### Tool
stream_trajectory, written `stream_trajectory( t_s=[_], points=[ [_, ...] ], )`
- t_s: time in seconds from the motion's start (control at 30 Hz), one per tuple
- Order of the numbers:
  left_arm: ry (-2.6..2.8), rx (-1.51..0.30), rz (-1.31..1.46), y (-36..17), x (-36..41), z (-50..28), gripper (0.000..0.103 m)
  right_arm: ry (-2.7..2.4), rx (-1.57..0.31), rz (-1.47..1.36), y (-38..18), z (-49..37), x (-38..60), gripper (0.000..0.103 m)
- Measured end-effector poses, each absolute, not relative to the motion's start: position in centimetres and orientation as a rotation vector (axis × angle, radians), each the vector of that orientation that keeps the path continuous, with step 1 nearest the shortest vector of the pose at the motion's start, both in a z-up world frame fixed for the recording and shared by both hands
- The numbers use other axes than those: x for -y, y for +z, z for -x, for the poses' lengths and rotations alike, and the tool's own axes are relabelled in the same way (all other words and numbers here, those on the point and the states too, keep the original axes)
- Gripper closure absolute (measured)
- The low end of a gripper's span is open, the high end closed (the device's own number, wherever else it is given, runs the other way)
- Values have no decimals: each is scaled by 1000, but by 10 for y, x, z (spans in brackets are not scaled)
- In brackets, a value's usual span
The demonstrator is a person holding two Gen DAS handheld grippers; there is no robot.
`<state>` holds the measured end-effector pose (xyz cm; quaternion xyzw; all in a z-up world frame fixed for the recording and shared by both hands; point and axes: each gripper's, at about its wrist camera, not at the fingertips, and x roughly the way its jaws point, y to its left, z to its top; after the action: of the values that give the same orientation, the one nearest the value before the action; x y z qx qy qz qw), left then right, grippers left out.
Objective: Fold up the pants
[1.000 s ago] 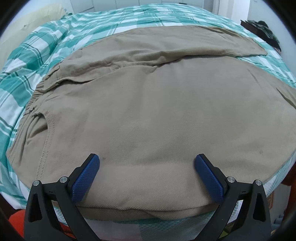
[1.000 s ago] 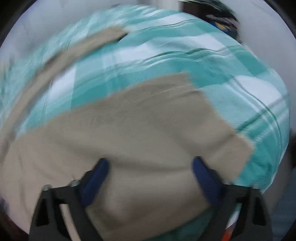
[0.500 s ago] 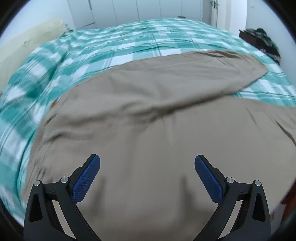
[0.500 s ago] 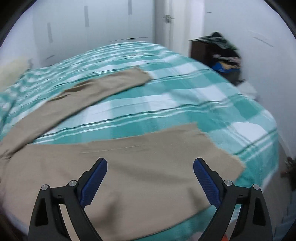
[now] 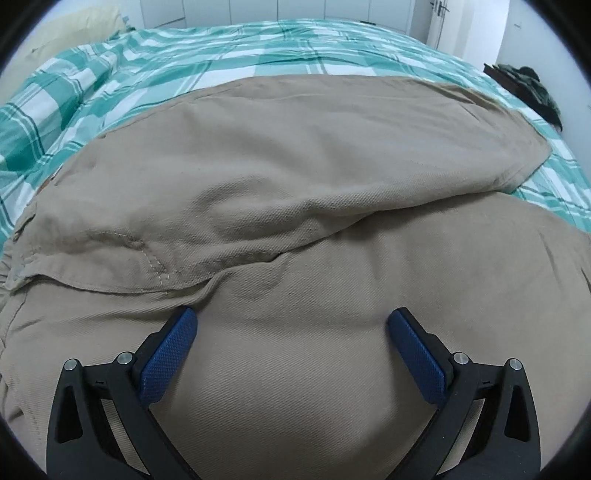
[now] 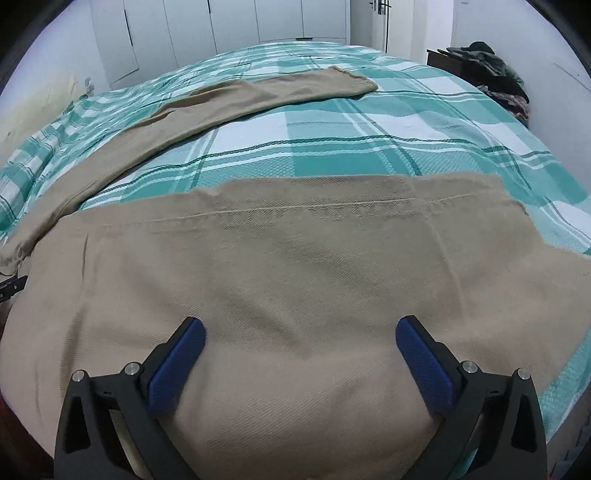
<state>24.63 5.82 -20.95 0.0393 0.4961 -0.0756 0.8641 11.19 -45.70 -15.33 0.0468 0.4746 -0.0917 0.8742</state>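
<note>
The left tool (image 5: 291, 323) is held low over the khaki pants (image 5: 295, 229), pointed forward across the bed (image 5: 258, 48). Its two blue-padded fingers (image 5: 168, 360) are spread wide apart, and nothing is gripped between them; cloth lies beneath and between the fingers, though whether the tips press into it cannot be told. The left fingertip sits just beside the stitched seam where the upper part of the garment overlaps the lower part.

The right tool (image 6: 300, 332) is likewise held low and level over the pants (image 6: 295, 277), aimed across the bed (image 6: 369, 147) toward the white wardrobe doors (image 6: 236, 22). Its fingers (image 6: 424, 365) are also set wide apart, with nothing clamped; the fabric bulges up slightly between them.

No brand, label or legible writing can be made out on the garment or the tools.

The pants are laid out on the green-and-white checked bedcover. In the right wrist view, one leg lies directly under the tool with its hemmed edge running crosswise ahead of the fingertips, while the other leg is stretched diagonally away, well apart, toward the far side of the bed. A pile of dark clothes (image 6: 495, 74) is seen on furniture at the far right.
</note>
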Motion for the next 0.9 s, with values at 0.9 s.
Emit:
stream_trajectory(
  t_s=[0.9],
  points=[
    [-159, -1043, -81, -208, -56, -250, 0, -205, -978, -92, -150, -104, 458, 0]
  ],
)
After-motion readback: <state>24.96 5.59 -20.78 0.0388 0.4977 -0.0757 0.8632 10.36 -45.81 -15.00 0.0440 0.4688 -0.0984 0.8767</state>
